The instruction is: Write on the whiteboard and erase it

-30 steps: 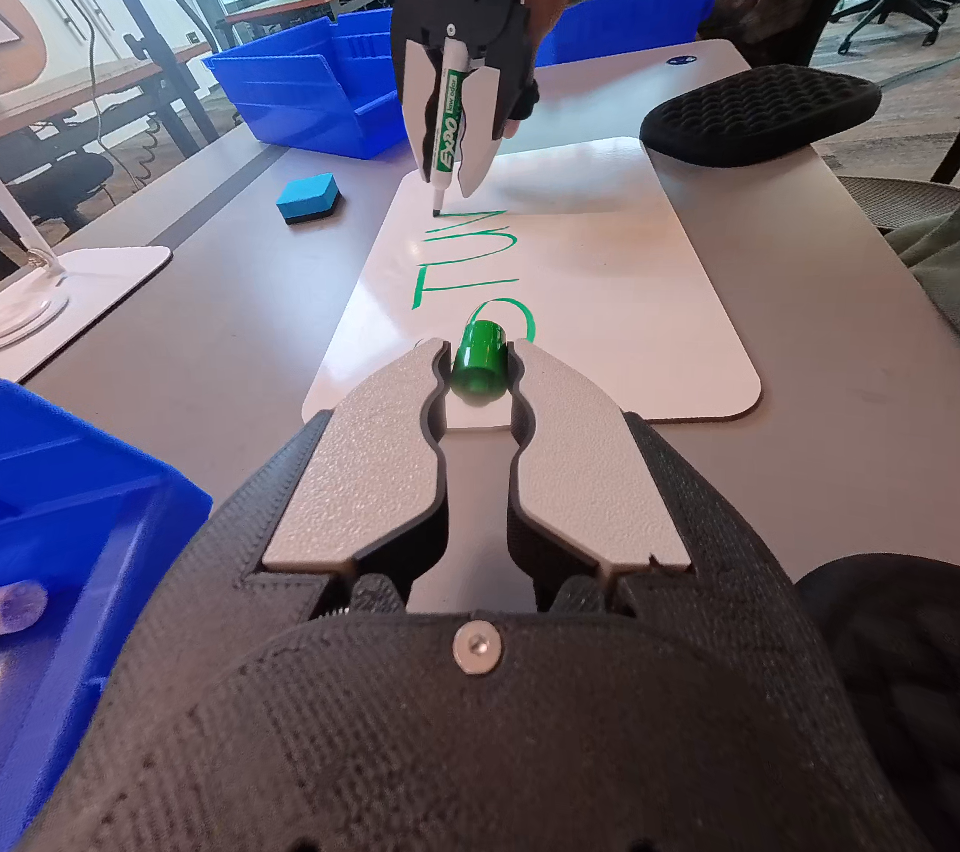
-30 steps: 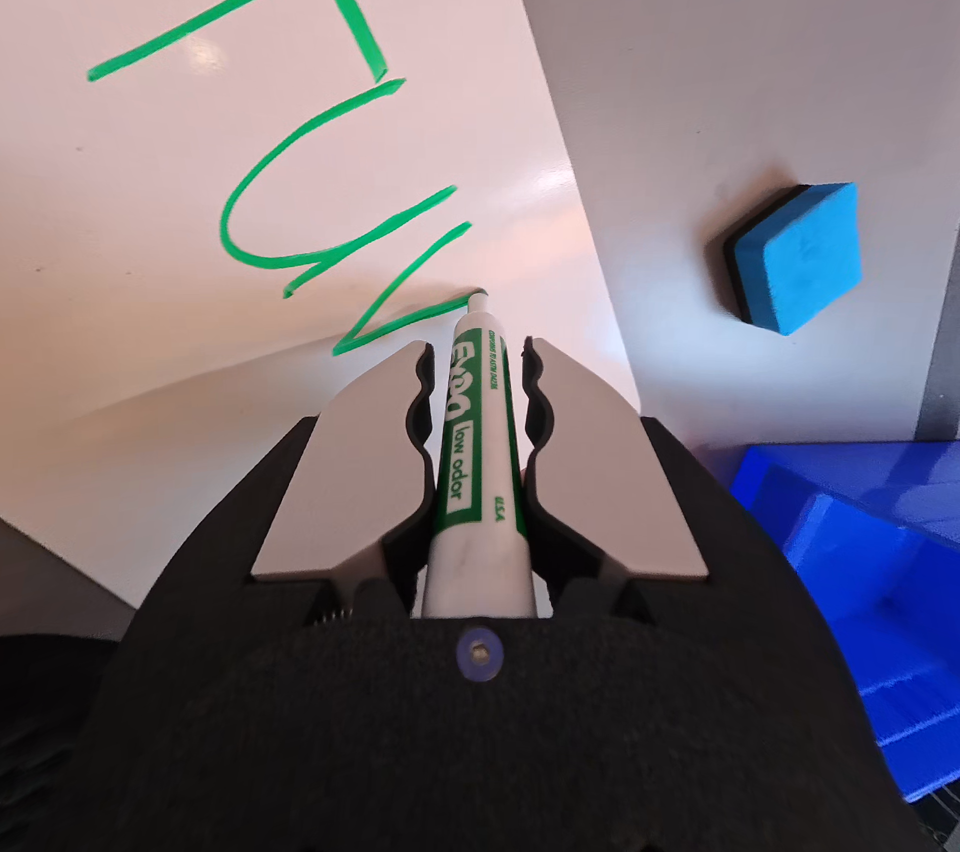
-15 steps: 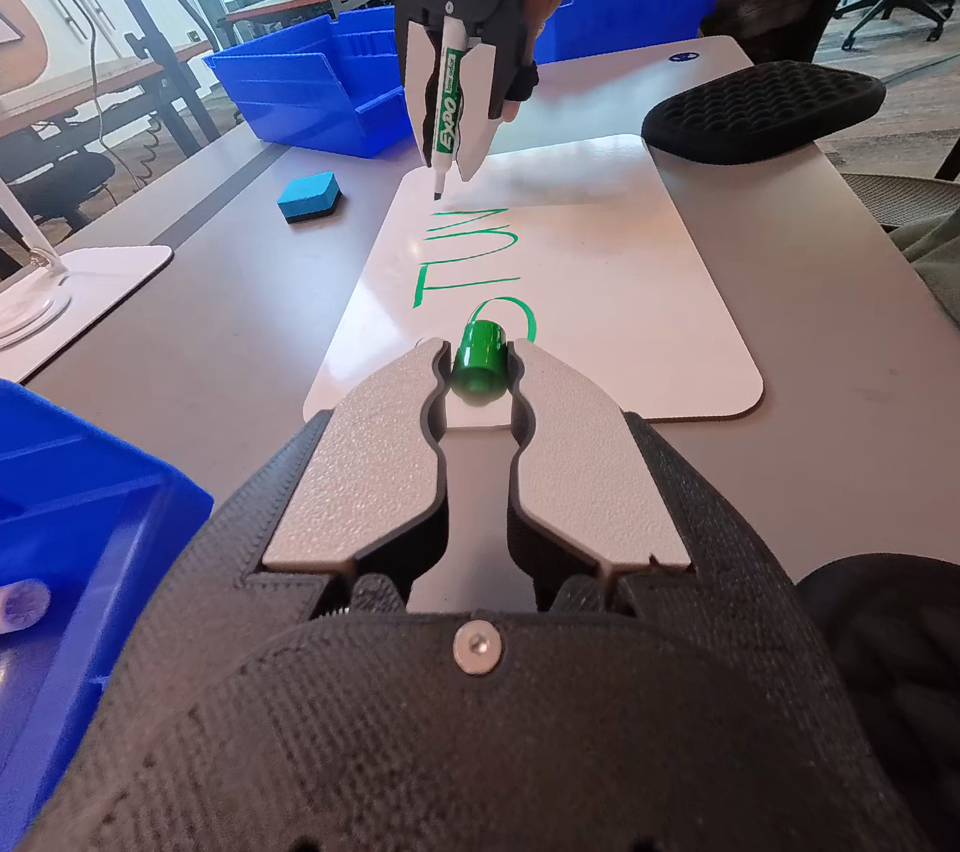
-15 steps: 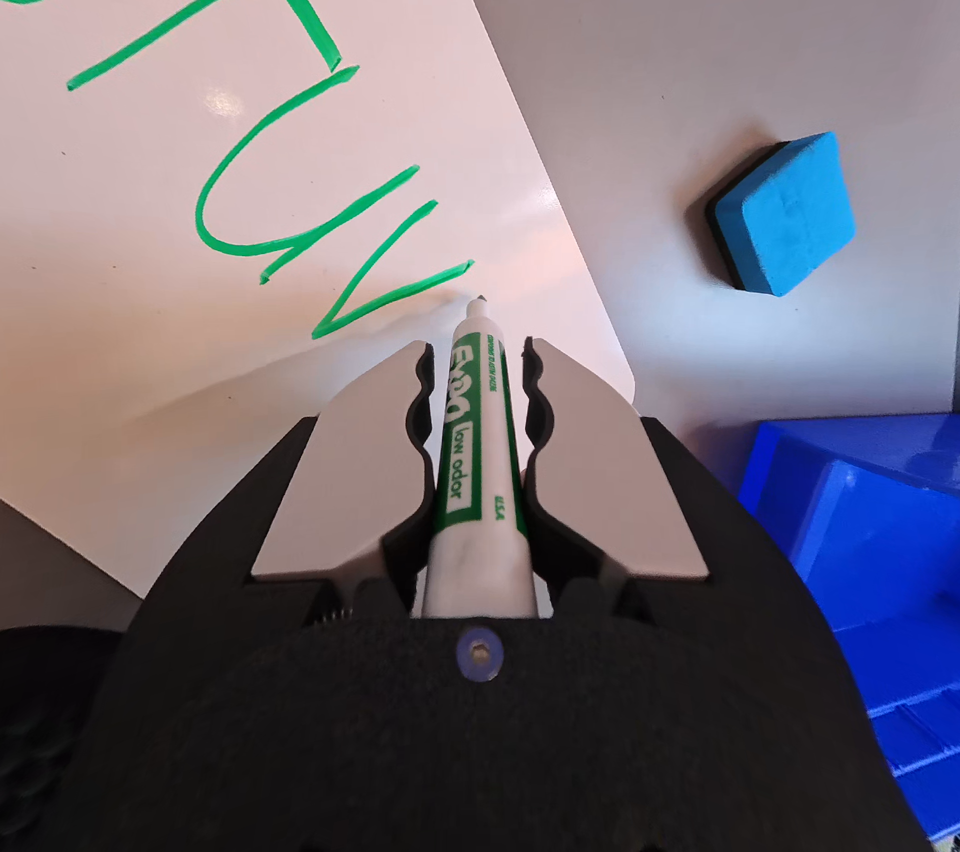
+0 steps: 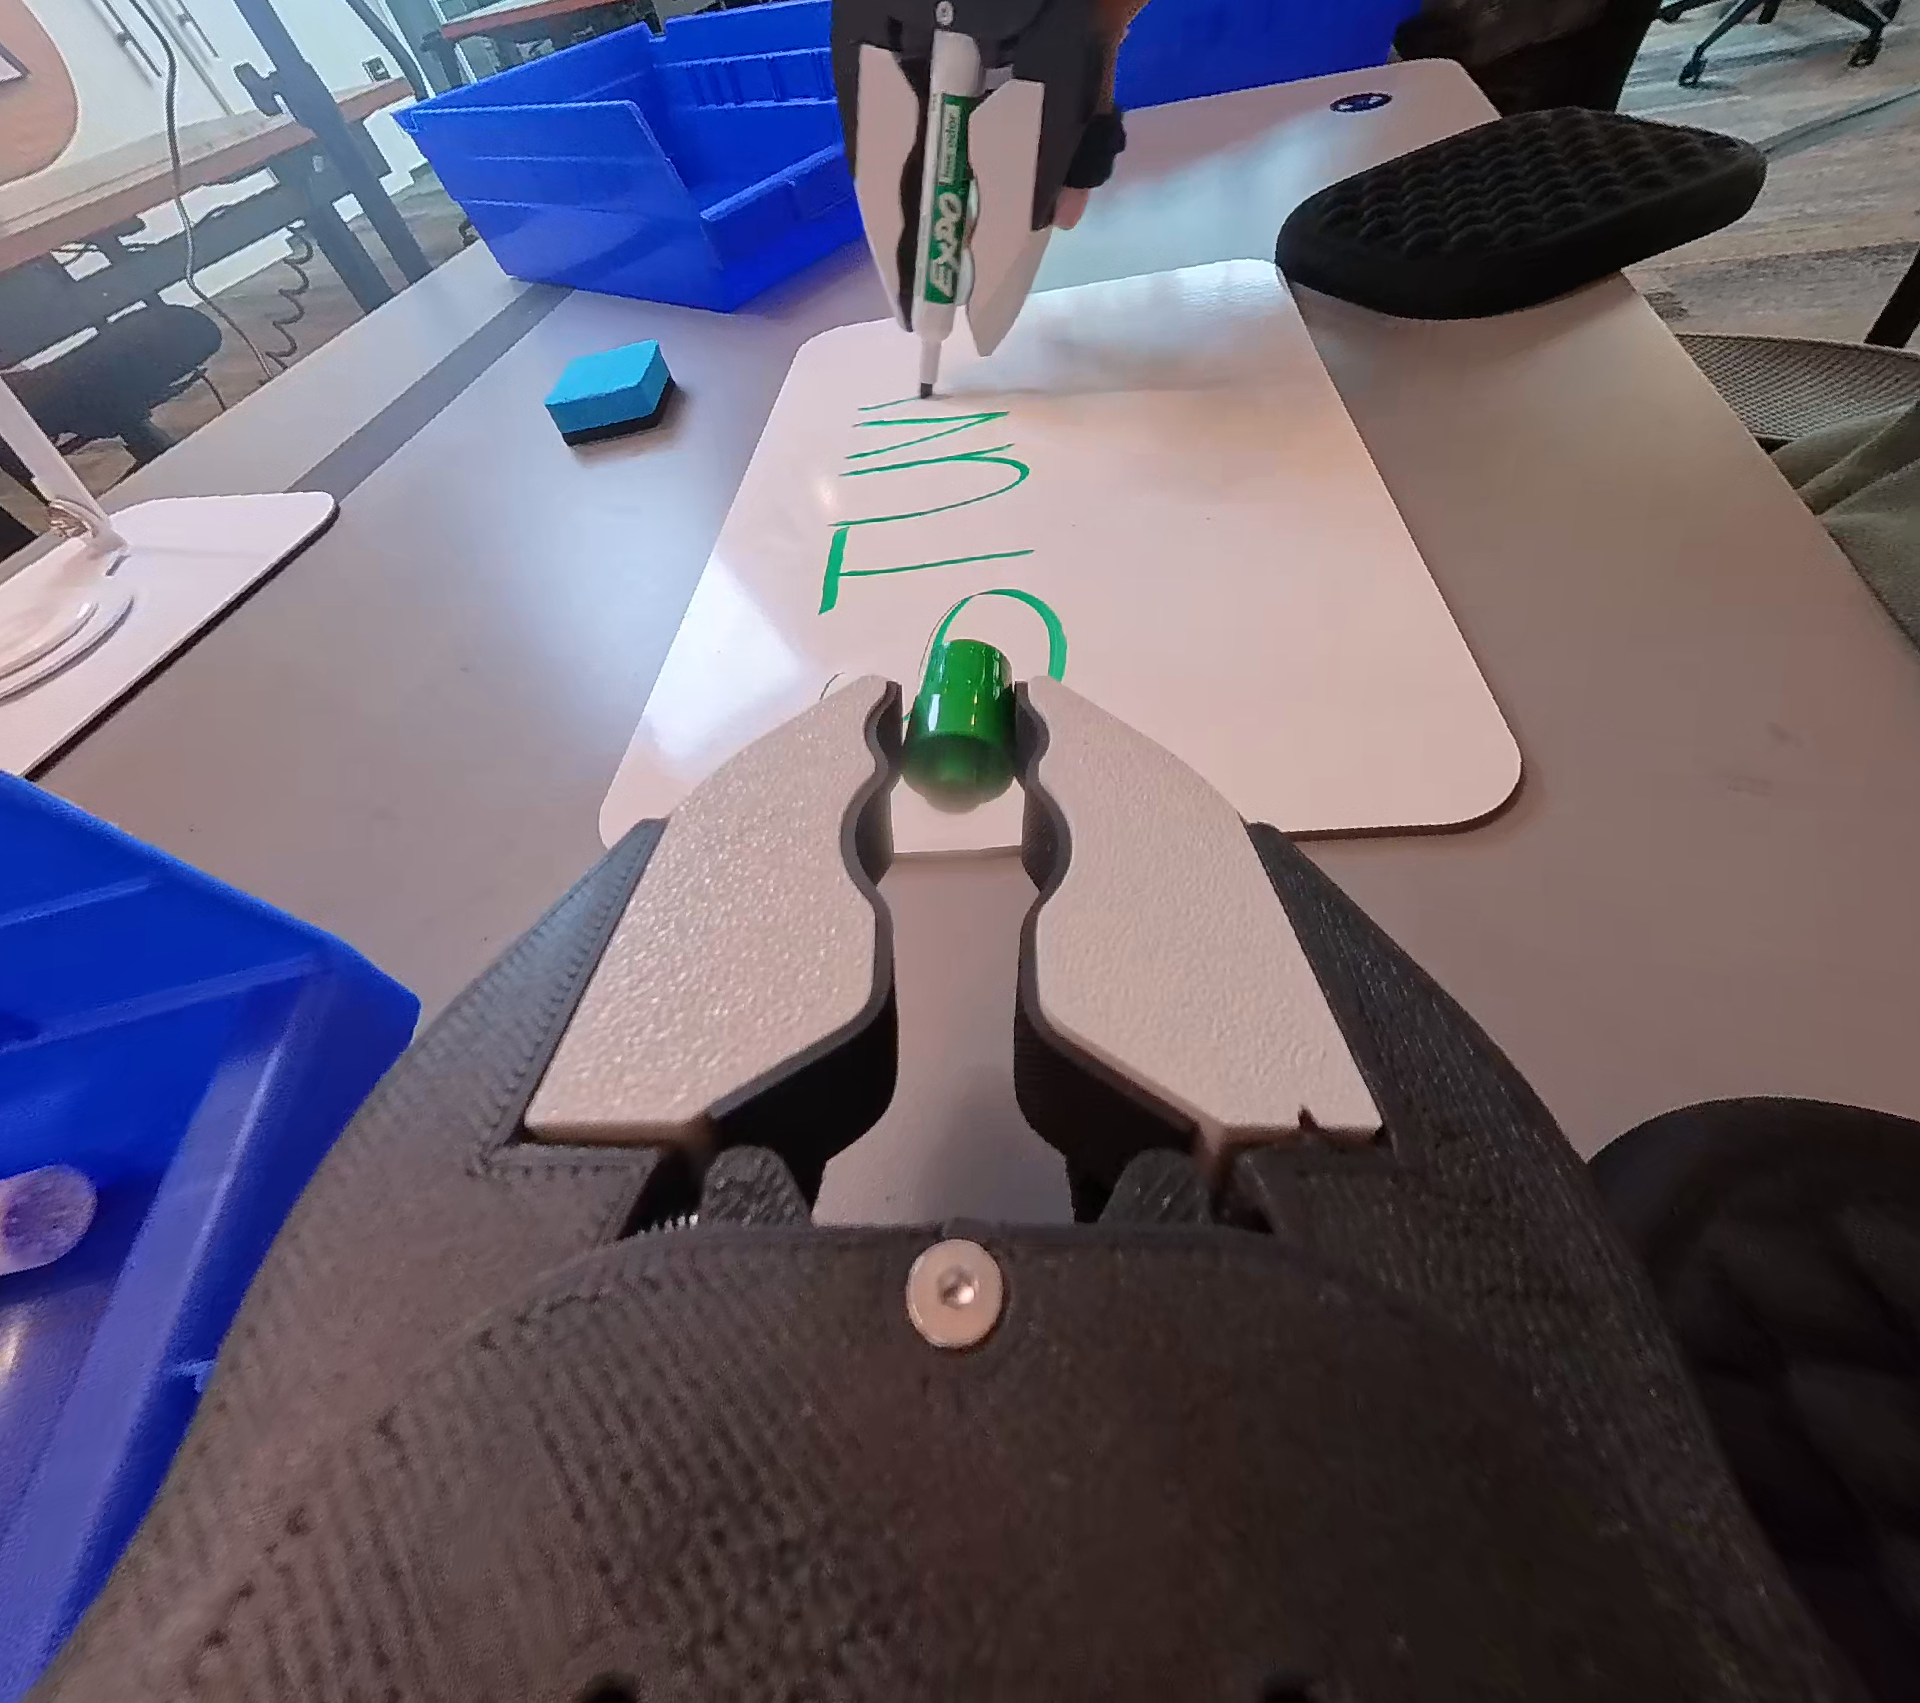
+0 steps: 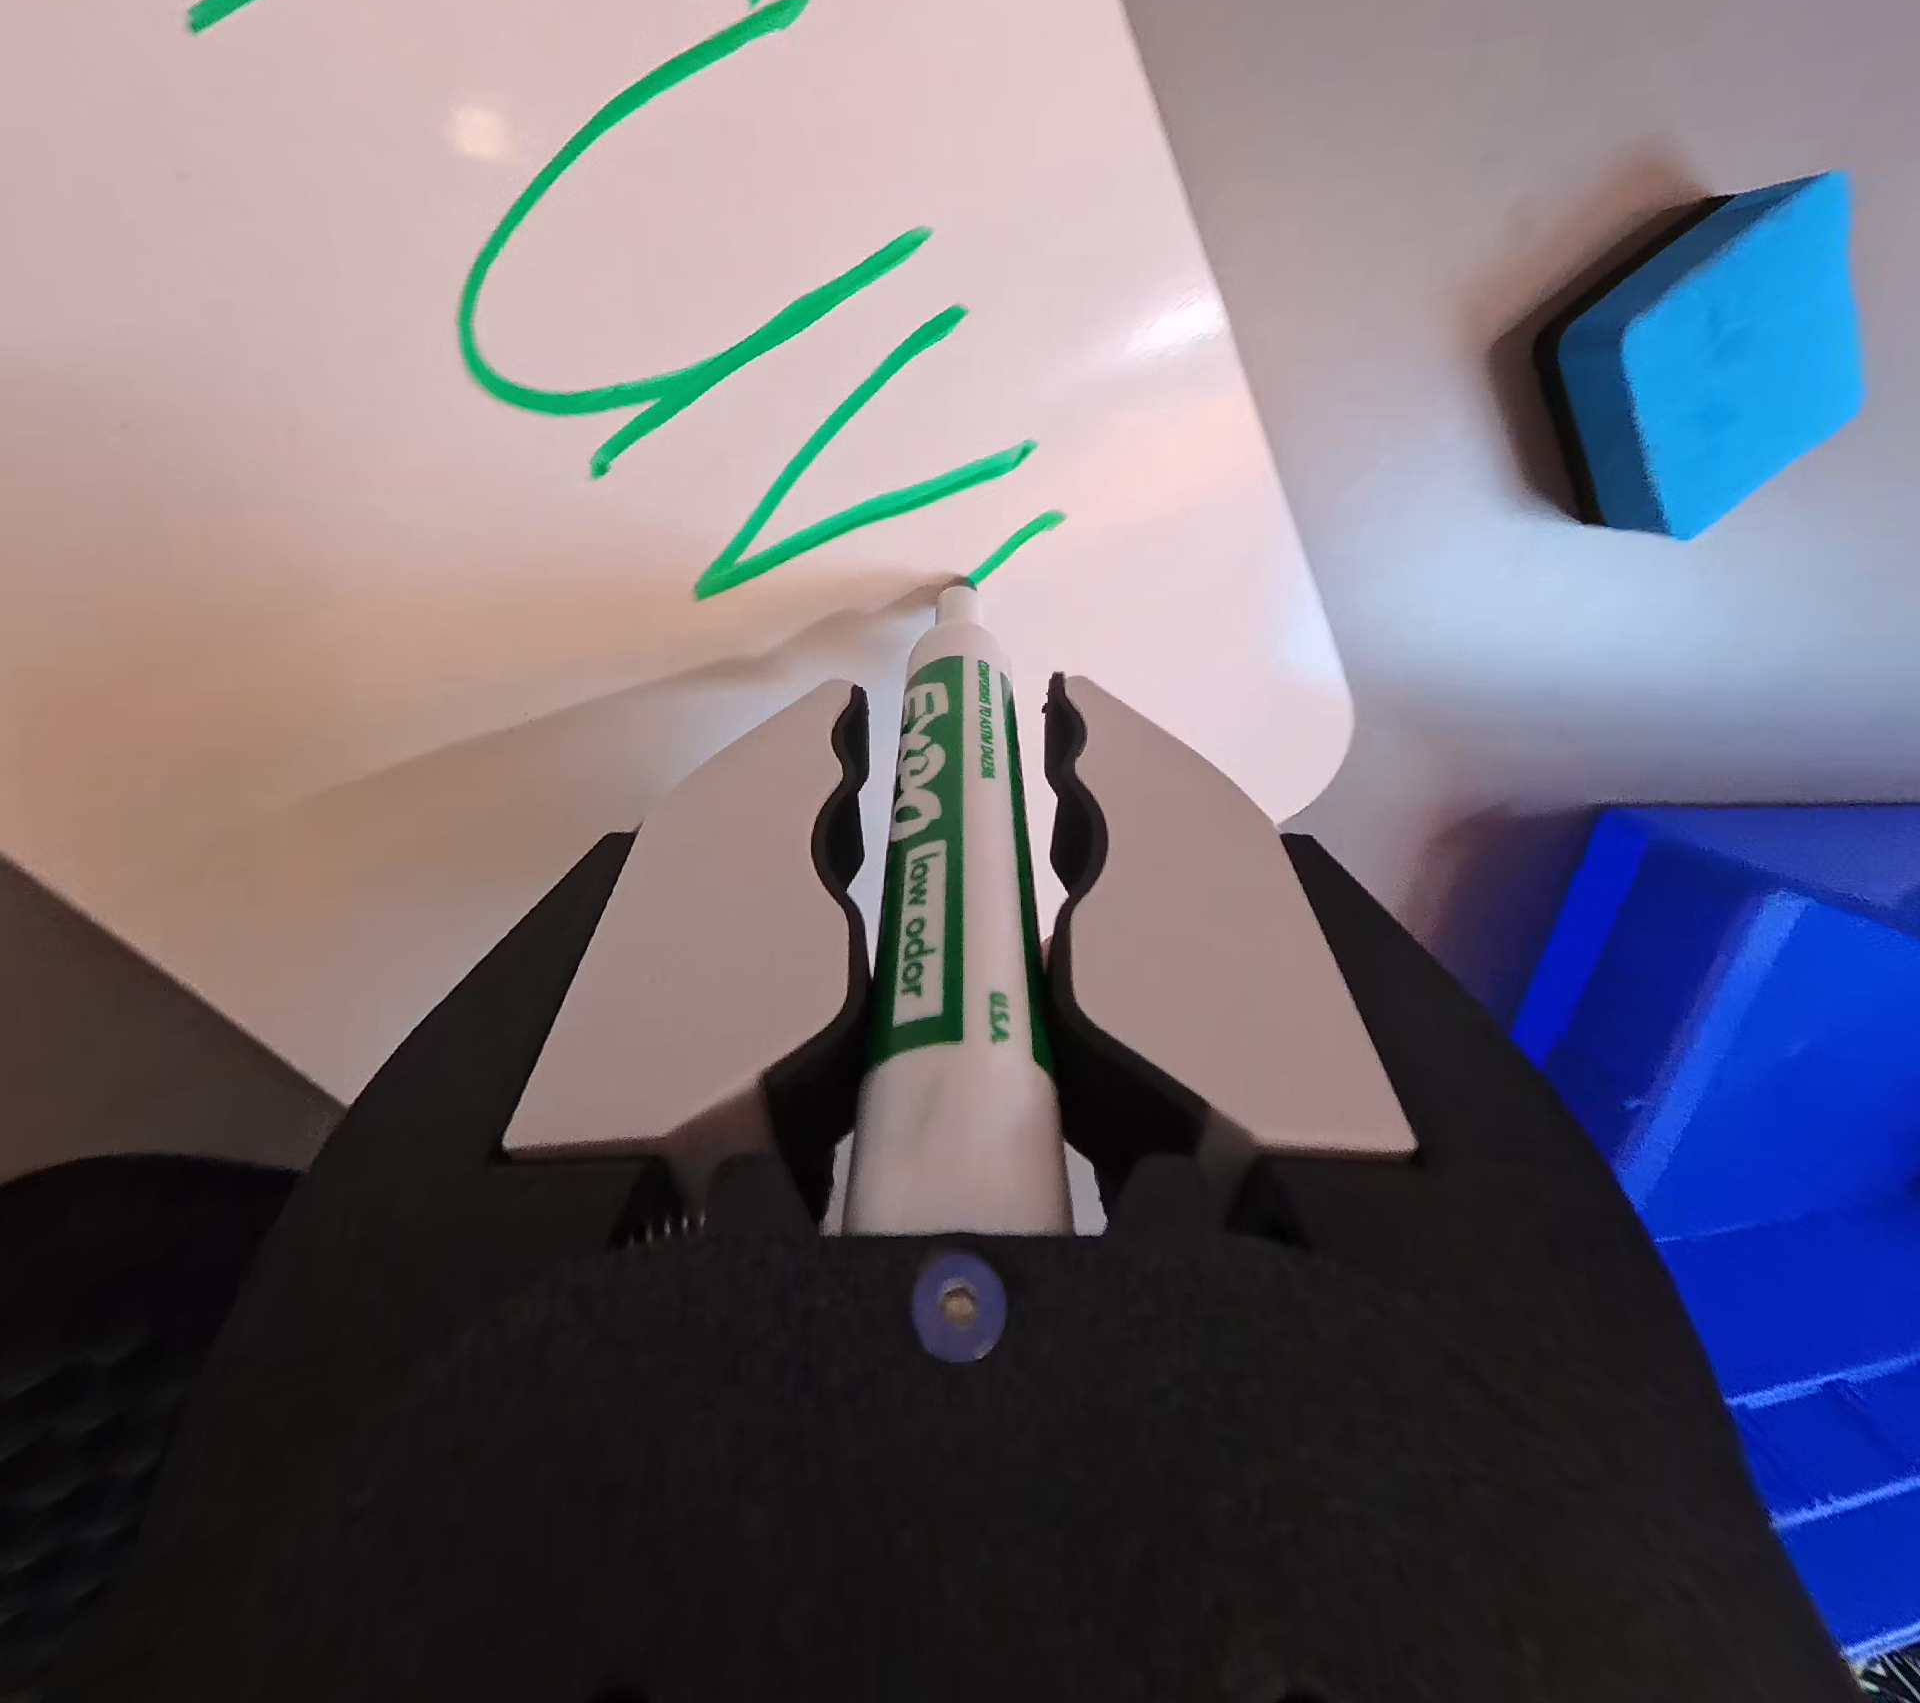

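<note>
A white whiteboard point(image 5: 1195, 573) lies flat on the grey table and bears green handwriting. My right gripper point(image 6: 956, 697) is shut on a green-and-white marker point(image 6: 956, 874) whose tip touches the board at the end of a short fresh stroke, near the board's far corner. The same gripper point(image 5: 940, 323) and marker point(image 5: 940, 199) show in the left wrist view, pointing down at the board's far end. My left gripper point(image 5: 956, 697) is shut on the green marker cap point(image 5: 956, 728) just above the board's near edge. A blue eraser point(image 5: 608, 391) lies on the table left of the board; it also shows in the right wrist view point(image 6: 1714, 344).
A blue bin point(image 5: 644, 167) stands behind the eraser and shows in the right wrist view point(image 6: 1745, 1134). Another blue bin point(image 5: 125, 1030) is at my near left. A black textured pad point(image 5: 1517, 209) lies at the board's far right corner. A white lamp base point(image 5: 125, 573) sits left. The tips of one gripper are about 25 cm away from the tips of the other. The blue eraser point(image 5: 608, 391) lies around 15 cm away from my right fingertips. My right wrist view point(image 6: 1685, 290) looks at it from another angle.
The right gripper lifted the marker off the board after the last letter, then set the tip down again and started a new short stroke. The left gripper stayed still.
</note>
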The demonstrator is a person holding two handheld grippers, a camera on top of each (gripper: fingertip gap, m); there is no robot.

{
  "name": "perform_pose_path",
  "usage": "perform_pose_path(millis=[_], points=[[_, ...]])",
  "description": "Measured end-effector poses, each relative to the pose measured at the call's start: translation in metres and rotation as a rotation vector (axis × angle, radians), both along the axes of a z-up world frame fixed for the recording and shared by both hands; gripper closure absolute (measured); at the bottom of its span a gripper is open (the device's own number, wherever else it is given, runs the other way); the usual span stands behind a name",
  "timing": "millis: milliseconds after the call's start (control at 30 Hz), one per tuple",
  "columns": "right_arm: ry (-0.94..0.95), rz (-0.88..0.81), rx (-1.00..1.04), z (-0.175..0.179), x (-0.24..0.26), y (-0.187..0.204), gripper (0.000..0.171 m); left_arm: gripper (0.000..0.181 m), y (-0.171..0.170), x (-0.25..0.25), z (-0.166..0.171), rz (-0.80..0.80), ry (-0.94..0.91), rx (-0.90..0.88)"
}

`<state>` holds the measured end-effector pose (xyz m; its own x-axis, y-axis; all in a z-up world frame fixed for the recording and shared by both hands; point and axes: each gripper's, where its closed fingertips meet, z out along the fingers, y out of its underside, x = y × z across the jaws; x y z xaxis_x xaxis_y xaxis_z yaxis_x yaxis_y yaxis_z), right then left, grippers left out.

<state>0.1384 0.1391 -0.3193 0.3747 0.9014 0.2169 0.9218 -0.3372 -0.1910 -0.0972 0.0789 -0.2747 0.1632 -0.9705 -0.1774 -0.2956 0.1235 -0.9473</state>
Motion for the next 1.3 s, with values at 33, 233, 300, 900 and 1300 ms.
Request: perform_pose_path(millis=[33,233,300,900,1300], points=[[-0.001,0.001,-0.009,0.000,0.001,-0.006,0.138,0.161,0.000,0.000,0.000,0.000,0.001,0.001],[-0.007,-0.004,-0.044,0.001,0.007,-0.037,0.138,0.161,0.000,0.000,0.000,0.000,0.003,0.000],[-0.005,-0.006,-0.038,0.001,0.007,-0.036,0.138,0.161,-0.001,0.000,0.000,-0.001,0.004,0.002],[-0.033,-0.022,0.020,0.000,0.014,0.020,0.138,0.161,-0.001,0.000,0.000,-0.003,-0.001,-0.004],[-0.061,-0.028,-0.018,0.001,0.028,-0.029,0.138,0.161,-0.002,0.001,0.000,-0.006,0.005,0.004]])
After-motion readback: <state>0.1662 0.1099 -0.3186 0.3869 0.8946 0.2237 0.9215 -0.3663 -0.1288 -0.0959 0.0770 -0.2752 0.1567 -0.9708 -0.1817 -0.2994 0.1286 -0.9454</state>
